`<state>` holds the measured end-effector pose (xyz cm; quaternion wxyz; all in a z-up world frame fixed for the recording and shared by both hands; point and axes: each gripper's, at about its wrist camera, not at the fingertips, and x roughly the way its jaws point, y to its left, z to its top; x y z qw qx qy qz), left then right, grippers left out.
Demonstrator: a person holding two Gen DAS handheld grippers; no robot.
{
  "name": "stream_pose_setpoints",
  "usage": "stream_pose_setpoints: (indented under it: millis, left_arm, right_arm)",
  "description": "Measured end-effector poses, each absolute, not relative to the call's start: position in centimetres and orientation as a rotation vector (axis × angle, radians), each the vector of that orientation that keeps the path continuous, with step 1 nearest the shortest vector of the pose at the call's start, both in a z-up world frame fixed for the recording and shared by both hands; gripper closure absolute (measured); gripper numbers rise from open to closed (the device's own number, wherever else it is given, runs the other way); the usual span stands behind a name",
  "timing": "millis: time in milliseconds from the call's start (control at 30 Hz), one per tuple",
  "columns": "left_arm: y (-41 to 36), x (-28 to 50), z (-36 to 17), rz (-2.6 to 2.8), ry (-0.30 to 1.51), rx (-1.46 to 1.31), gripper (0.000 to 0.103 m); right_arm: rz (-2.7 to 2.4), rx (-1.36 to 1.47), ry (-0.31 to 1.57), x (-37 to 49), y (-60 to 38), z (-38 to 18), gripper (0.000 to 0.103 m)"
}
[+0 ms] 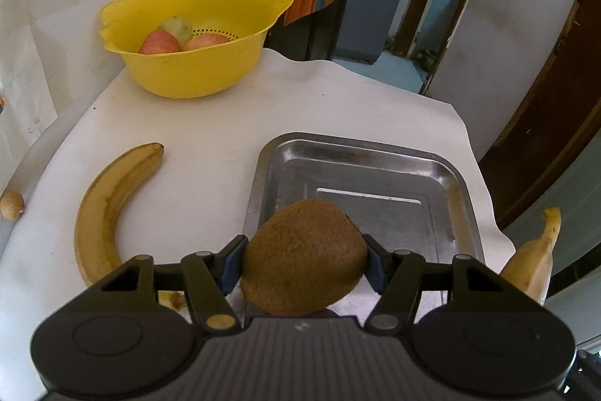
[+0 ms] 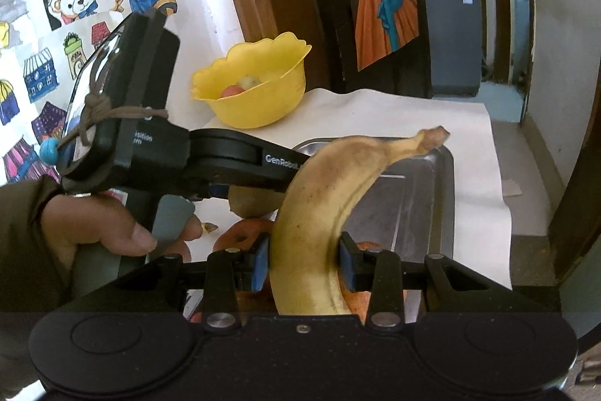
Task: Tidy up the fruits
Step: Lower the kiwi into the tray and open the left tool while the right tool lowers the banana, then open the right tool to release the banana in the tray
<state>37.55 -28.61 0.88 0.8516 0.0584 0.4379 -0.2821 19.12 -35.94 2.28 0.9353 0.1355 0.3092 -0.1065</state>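
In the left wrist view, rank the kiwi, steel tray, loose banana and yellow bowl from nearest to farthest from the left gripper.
1. Kiwi: clamped between the left gripper's pads.
2. Steel tray: directly beneath and ahead.
3. Loose banana: on the table, left.
4. Yellow bowl: far back left, holding apples.

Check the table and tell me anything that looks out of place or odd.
One small brown fruit sits alone at the table's far left edge, away from the yellow bowl and metal tray, where it could roll off. The white table cover is wavy along its back edge. Nothing is spilled.
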Motion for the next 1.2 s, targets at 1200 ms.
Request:
stream_pose_setpoints:
  millis: [1200]
  left_arm:
    - [-24.6,35.0,3.4,-0.530,0.822,0.092,0.011]
  right_arm:
    - [-0.240,0.187,0.627,17.1,-34.5,2.6,0.033]
